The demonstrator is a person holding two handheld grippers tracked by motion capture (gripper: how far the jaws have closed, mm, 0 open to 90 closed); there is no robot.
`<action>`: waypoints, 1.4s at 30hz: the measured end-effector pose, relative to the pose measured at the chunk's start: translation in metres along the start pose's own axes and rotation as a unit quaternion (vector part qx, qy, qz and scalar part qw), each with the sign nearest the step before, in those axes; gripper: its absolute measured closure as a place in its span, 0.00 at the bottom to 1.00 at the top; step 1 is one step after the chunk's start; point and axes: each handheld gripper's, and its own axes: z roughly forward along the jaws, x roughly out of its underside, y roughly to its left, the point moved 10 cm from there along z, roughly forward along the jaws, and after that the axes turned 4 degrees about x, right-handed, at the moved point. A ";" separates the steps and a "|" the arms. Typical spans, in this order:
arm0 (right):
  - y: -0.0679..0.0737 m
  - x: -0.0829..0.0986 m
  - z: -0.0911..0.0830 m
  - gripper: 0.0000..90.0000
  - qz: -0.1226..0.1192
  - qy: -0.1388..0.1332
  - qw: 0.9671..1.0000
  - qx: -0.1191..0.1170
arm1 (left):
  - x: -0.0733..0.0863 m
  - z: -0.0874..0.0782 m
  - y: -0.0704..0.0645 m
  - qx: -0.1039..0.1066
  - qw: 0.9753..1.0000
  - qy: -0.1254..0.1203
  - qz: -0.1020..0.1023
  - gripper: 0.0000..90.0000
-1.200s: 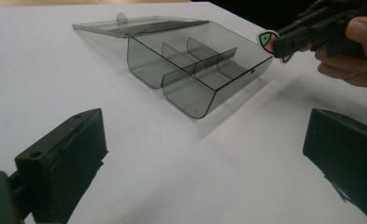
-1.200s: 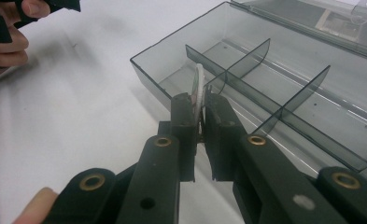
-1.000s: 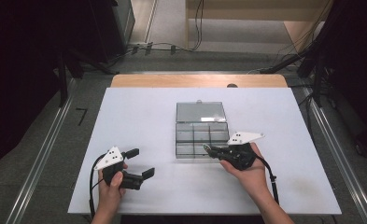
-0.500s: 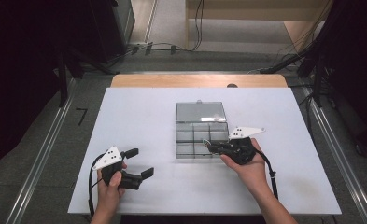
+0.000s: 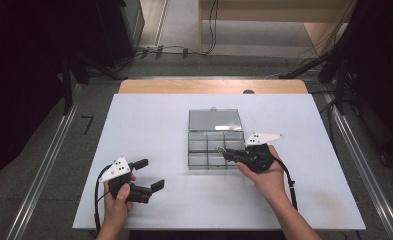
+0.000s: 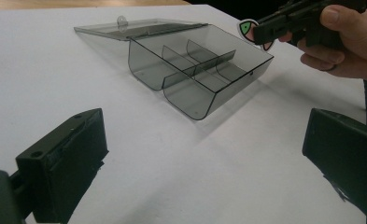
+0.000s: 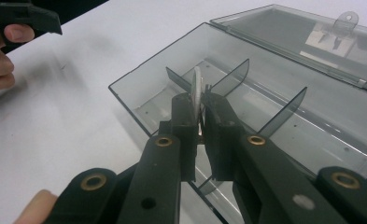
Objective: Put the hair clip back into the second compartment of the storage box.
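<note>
white table on grey floor; right gripper jaws pinch sticker, left gripper jaws wide, empty.

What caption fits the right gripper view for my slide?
Right gripper pinches a thin flat piece over the open divided box.
</note>
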 end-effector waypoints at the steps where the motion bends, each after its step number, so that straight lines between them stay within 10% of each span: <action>1: -0.001 0.000 0.000 0.90 -0.001 -0.001 1.000 0.001 | 0.000 0.000 0.000 0.000 1.000 0.001 0.001 0.00; 42: -0.027 -0.021 0.019 0.91 0.002 -0.019 0.999 0.026 | 0.000 -0.002 0.003 -0.008 1.000 -0.003 -0.001 0.00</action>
